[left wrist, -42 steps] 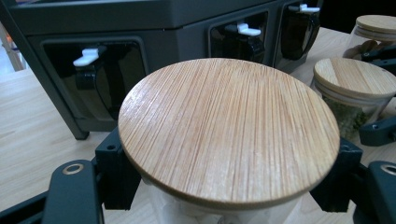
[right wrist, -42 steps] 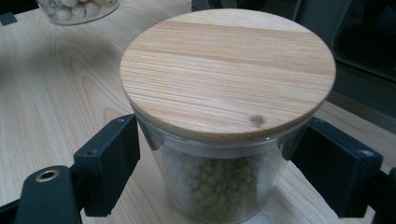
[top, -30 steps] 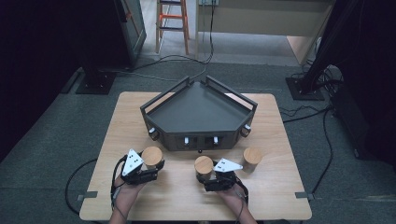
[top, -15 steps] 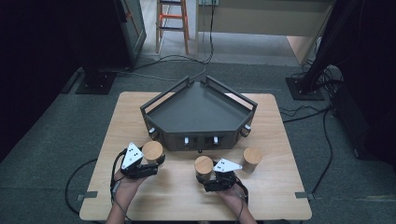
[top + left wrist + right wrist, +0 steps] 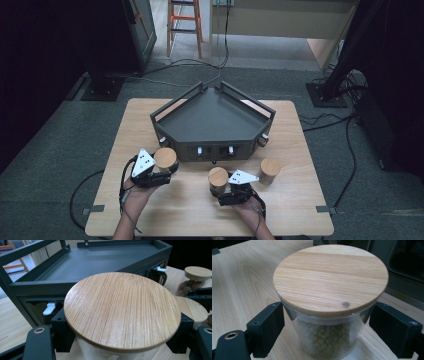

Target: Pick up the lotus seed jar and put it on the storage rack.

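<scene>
Bamboo-lidded glass jars sit between the jaws of both tools on a pale wooden tabletop [image 5: 200, 215]. The left jar [image 5: 165, 158] stands at the front-left corner of a dark metal tray [image 5: 212, 117], close to its front wall. The left hand-held gripper [image 5: 162, 175] has its black jaws spread wide on either side of this jar, just under the lid. In the left gripper view the jaw pads appear to press the glass at both sides, though the broad lid [image 5: 122, 311] hides most of the contact, so a firm grasp cannot be confirmed. The second jar [image 5: 218, 179] stands on the tabletop in front of the tray's middle, filled with small green peas [image 5: 325, 340]. The right hand-held gripper [image 5: 225, 192] brackets it with jaws released: in the right gripper view a clear gap shows between each black pad and the glass wall. A third lidded jar [image 5: 270, 170] stands to the right, apart from both tools, near the tray's front-right corner. A person's hands come in from the near edge of the tabletop, one on each tool, with cables trailing back. Beyond the tabletop lie grey carpet, loose cables and a wooden stool [image 5: 184, 25].
</scene>
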Demonstrator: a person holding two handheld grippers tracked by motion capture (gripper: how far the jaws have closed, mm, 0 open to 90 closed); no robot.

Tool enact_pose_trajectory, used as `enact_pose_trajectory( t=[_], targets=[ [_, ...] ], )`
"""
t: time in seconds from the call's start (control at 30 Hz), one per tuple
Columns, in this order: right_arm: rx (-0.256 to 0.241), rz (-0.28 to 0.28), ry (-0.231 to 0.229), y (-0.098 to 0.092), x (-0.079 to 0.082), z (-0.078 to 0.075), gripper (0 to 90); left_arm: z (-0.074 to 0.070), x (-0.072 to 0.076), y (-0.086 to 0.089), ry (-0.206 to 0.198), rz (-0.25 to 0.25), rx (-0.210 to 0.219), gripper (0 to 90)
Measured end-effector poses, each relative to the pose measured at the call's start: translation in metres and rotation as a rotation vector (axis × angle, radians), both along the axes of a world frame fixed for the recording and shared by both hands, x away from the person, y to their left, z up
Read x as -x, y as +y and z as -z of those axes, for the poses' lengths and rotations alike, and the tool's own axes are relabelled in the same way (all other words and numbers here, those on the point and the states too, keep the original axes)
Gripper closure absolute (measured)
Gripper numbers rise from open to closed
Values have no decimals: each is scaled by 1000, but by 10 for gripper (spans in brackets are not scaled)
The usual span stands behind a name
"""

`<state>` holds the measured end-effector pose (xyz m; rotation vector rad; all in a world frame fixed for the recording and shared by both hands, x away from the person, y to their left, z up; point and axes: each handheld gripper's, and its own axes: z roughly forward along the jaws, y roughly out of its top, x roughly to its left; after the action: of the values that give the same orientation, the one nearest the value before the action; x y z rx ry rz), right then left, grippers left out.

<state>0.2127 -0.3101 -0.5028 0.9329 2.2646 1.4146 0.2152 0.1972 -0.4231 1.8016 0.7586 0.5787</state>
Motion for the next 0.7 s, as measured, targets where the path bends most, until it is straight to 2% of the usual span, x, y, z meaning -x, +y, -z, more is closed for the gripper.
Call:
enact_pose_trajectory(
  t=[0.7],
  targets=[
    [14, -7, -1, 2, 0, -1, 125, -16, -7, 3, 2, 0, 11, 252]
  ],
)
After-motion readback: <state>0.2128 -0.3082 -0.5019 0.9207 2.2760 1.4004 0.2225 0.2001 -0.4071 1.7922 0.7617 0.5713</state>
